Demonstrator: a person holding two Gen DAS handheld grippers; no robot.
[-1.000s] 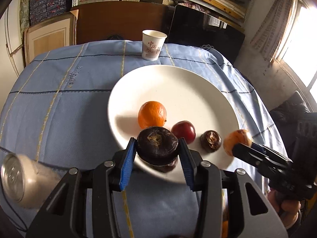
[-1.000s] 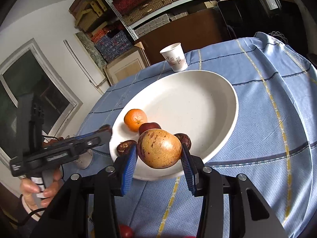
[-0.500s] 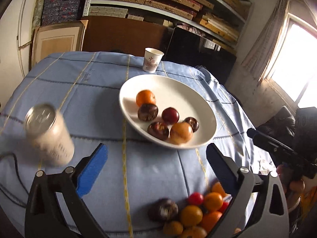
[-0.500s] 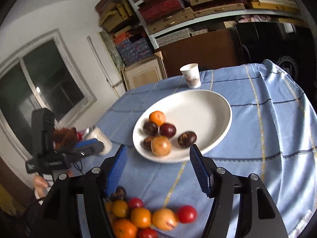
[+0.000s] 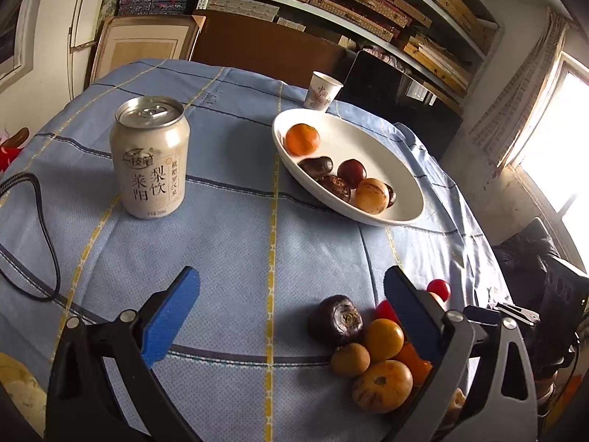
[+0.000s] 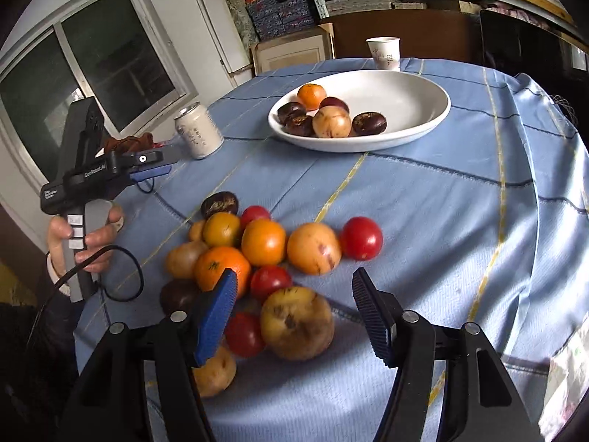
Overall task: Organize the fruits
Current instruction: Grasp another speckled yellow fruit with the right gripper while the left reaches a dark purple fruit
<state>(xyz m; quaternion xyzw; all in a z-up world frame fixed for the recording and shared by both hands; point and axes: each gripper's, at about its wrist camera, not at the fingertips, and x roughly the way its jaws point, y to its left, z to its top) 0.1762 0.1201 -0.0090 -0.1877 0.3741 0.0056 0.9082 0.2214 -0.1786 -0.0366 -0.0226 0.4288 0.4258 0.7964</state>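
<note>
A white plate (image 5: 401, 169) (image 6: 416, 103) on the blue tablecloth holds an orange (image 5: 302, 139), several dark fruits and a tan fruit (image 5: 371, 196) (image 6: 331, 122). A pile of loose fruits (image 6: 265, 250) (image 5: 371, 350) lies at the near edge. My left gripper (image 5: 291, 316) is open and empty, with a dark fruit (image 5: 337, 318) just inside its right finger. My right gripper (image 6: 294, 313) is open and empty, low over the pile, with a tan fruit (image 6: 297, 322) between its fingers.
A drink can (image 5: 151, 158) (image 6: 198, 130) stands left of the plate. A paper cup (image 5: 322, 90) (image 6: 383, 52) stands behind the plate. A black cable (image 5: 44, 235) lies at the left edge. Shelves and boxes stand behind the table.
Both grippers let go of their fruits onto the plate, opened, and drew back to the near edge over the pile of loose fruits.
</note>
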